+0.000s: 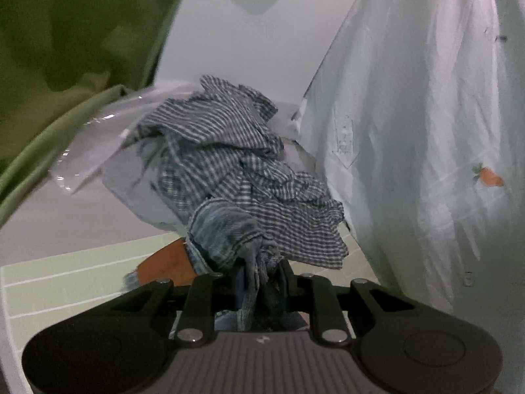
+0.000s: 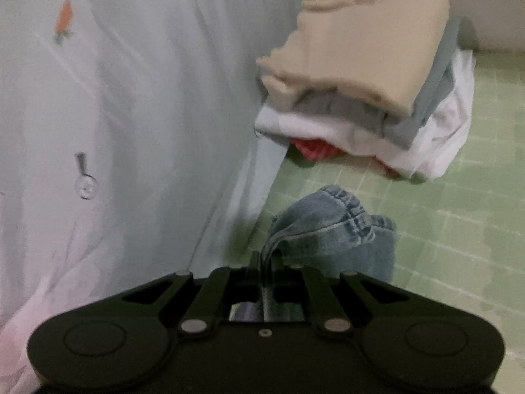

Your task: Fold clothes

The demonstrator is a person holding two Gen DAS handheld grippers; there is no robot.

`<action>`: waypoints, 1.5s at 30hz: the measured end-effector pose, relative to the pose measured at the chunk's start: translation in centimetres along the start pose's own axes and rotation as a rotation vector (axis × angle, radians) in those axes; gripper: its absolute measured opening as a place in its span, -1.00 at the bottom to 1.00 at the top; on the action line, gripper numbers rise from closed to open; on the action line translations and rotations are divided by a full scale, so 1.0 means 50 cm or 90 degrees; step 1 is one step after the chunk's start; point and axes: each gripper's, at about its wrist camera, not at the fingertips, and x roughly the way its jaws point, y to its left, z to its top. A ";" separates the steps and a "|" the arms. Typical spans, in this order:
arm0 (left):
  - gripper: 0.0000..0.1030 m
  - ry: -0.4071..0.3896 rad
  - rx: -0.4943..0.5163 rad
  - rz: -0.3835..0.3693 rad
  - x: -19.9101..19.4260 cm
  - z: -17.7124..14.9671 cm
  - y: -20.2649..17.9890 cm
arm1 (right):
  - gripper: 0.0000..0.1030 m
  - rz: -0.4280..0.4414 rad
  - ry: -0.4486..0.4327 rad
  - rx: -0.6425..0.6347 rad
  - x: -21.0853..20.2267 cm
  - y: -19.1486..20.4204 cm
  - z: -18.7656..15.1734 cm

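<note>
Pinching bunched denim garment (image 2: 331,229).

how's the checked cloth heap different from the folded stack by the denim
The checked cloth lies crumpled in a loose heap; the folded stack sits in neat flat layers. The heap is one blue-and-white check pattern; the stack shows plain beige, grey, white and red layers. Both rest on the green gridded mat.

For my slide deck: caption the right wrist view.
Right gripper shut on a denim garment over the green gridded mat, a stack of folded clothes behind.
</note>
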 end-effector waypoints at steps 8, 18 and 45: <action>-0.56 0.028 0.031 0.053 0.149 -0.003 -0.063 | -0.88 -0.064 0.042 -0.034 0.184 0.056 -0.010; 0.16 0.007 0.098 0.110 0.227 -0.022 -0.143 | 0.17 -0.066 0.017 -0.157 0.314 0.130 -0.062; 0.59 0.206 0.473 0.005 0.098 -0.396 -0.256 | 0.80 -0.275 0.025 -0.321 0.175 -0.039 -0.180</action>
